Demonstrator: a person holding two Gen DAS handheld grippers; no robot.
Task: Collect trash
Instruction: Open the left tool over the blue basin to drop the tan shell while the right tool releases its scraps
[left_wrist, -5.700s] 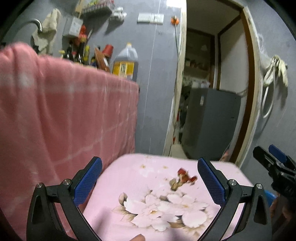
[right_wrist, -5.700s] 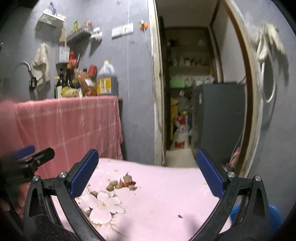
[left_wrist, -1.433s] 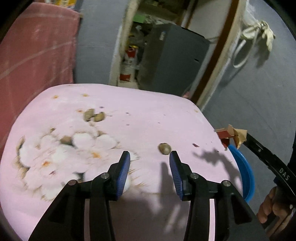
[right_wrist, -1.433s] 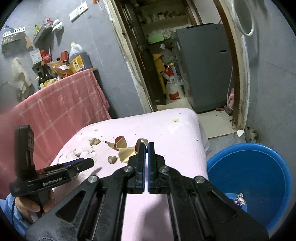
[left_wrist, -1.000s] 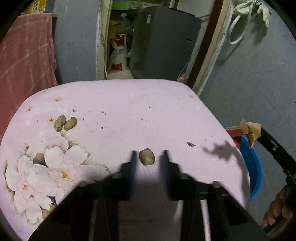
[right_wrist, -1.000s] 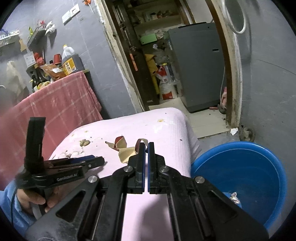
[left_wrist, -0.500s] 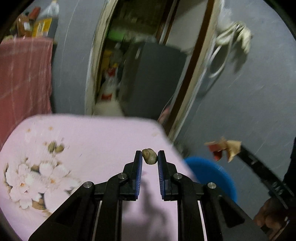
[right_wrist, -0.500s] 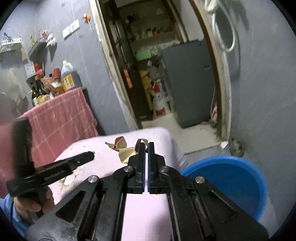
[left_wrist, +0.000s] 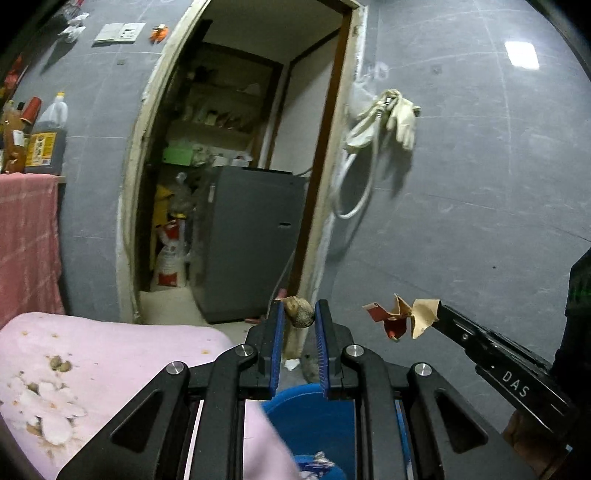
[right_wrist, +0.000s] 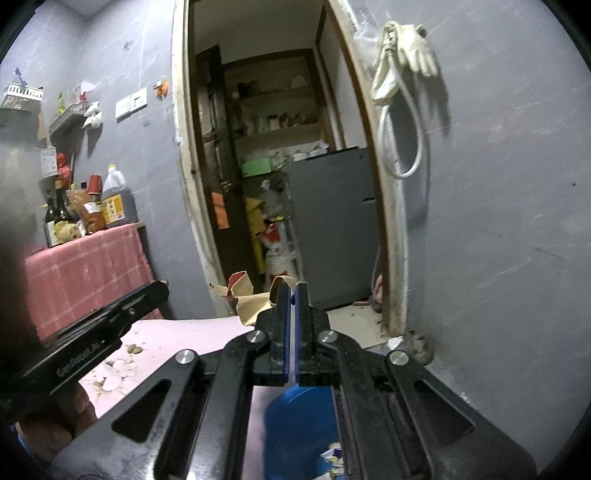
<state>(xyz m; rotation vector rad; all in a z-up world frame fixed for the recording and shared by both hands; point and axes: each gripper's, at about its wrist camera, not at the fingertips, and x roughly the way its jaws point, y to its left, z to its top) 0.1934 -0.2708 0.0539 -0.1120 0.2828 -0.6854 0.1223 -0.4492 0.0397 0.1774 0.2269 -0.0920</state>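
Note:
My left gripper is shut on a small brown nut shell, held in the air past the table's right edge, above the blue basin. My right gripper is shut on a crumpled tan and red wrapper; the wrapper also shows in the left wrist view. The basin lies below both grippers, with bits of trash in it. Several shell pieces lie on the pink floral table.
A doorway with a grey cabinet is straight ahead. A counter with a pink cloth and bottles stands at the left. A hose and glove hang on the grey wall.
My left gripper closed on the shell on the table, lifted it and swung right over the basin. My right gripper carried the wrapper along and tilted upward.

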